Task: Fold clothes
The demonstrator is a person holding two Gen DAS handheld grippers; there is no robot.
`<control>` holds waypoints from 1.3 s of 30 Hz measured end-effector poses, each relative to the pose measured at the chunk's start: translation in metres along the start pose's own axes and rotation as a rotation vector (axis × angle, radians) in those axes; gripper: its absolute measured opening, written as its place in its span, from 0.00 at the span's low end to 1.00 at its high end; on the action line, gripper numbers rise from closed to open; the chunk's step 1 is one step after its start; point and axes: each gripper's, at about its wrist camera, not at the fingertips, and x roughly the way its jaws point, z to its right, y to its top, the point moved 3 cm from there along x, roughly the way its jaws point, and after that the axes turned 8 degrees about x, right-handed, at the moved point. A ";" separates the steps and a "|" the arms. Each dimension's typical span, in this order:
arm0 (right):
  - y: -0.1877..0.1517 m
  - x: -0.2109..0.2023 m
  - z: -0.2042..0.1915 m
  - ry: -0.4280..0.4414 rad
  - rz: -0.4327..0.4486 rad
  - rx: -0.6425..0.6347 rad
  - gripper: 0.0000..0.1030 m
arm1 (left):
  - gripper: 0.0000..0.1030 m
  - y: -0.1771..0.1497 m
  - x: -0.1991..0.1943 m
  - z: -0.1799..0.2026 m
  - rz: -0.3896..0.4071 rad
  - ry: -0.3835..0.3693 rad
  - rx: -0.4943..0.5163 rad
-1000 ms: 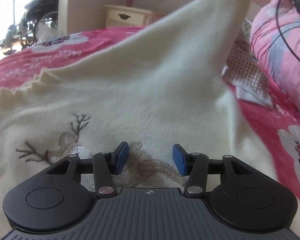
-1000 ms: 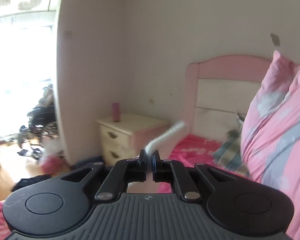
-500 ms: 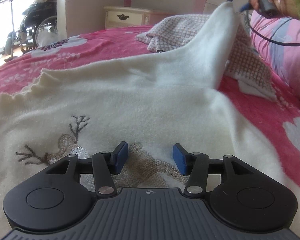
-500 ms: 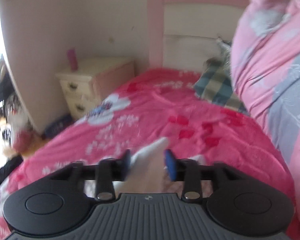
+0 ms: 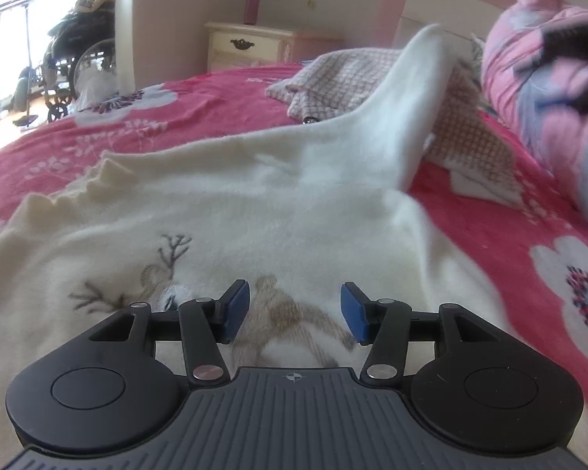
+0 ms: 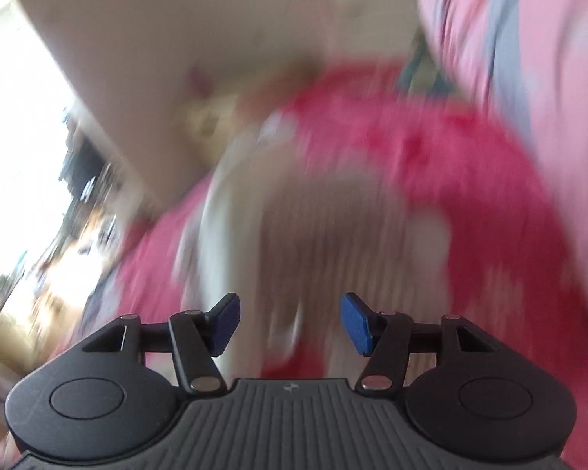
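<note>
**Both grippers spread wide, cream sweater loose on the bed**

Fingers of the left gripper (image 5: 295, 312) stand apart, grasping nothing, low over the cream sweater (image 5: 223, 211) and its reindeer motif (image 5: 278, 313). One sleeve (image 5: 411, 90) sticks up toward the checked garment (image 5: 372, 78) near the bed's head end. Red floral bedspread (image 5: 509, 227) lies bare along the sweater's right edge. Right gripper (image 6: 290, 323) is likewise released; its view is blurred, pale fabric below.
</note>
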 end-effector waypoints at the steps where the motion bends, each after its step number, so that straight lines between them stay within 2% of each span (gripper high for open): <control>1: -0.028 -0.003 0.000 0.021 -0.067 -0.019 0.58 | 0.50 -0.002 -0.008 -0.001 -0.012 -0.010 -0.007; 3: -0.077 -0.012 -0.003 0.057 -0.171 -0.059 0.58 | 0.50 -0.009 -0.027 -0.006 -0.038 -0.031 -0.028; 9: -0.190 -0.050 -0.021 0.150 -0.357 -0.173 0.58 | 0.51 -0.043 -0.086 -0.029 -0.121 -0.106 -0.157; 12: -0.234 -0.061 -0.028 0.195 -0.443 -0.186 0.58 | 0.52 -0.061 -0.115 -0.036 -0.108 -0.141 -0.216; 16: -0.279 -0.069 -0.040 0.178 -0.425 -0.263 0.58 | 0.58 -0.083 -0.145 -0.039 -0.087 -0.186 -0.254; 18: -0.295 -0.074 -0.051 0.153 -0.380 -0.378 0.58 | 0.58 -0.094 -0.151 -0.039 -0.107 -0.190 -0.265; 22: -0.324 -0.072 -0.065 0.116 -0.364 -0.586 0.61 | 0.59 -0.116 -0.152 -0.025 -0.134 -0.202 -0.226; 24: -0.334 -0.069 -0.067 0.071 -0.356 -0.664 0.58 | 0.59 -0.124 -0.147 -0.012 -0.138 -0.218 -0.191; 26: -0.335 -0.066 -0.061 0.042 -0.353 -0.663 0.46 | 0.58 -0.133 -0.139 0.000 -0.142 -0.238 -0.177; 28: -0.329 -0.064 -0.053 0.030 -0.350 -0.610 0.18 | 0.53 -0.139 -0.133 0.008 -0.130 -0.226 -0.169; 29: -0.323 -0.065 -0.048 0.038 -0.353 -0.563 0.13 | 0.48 -0.141 -0.132 0.012 -0.119 -0.215 -0.160; 30: -0.316 -0.066 -0.041 0.051 -0.357 -0.508 0.11 | 0.35 -0.143 -0.133 0.016 -0.102 -0.202 -0.144; 31: -0.308 -0.069 -0.034 0.060 -0.354 -0.455 0.10 | 0.27 -0.144 -0.135 0.020 -0.084 -0.196 -0.125; 33: -0.290 -0.081 -0.019 0.057 -0.310 -0.381 0.10 | 0.18 -0.144 -0.145 0.027 -0.041 -0.206 -0.075; 36: -0.260 -0.101 0.013 0.042 -0.231 -0.265 0.10 | 0.14 -0.147 -0.169 0.036 0.025 -0.250 0.013; 39: -0.230 -0.110 0.059 0.002 -0.184 -0.079 0.10 | 0.12 -0.155 -0.183 0.045 0.026 -0.322 0.081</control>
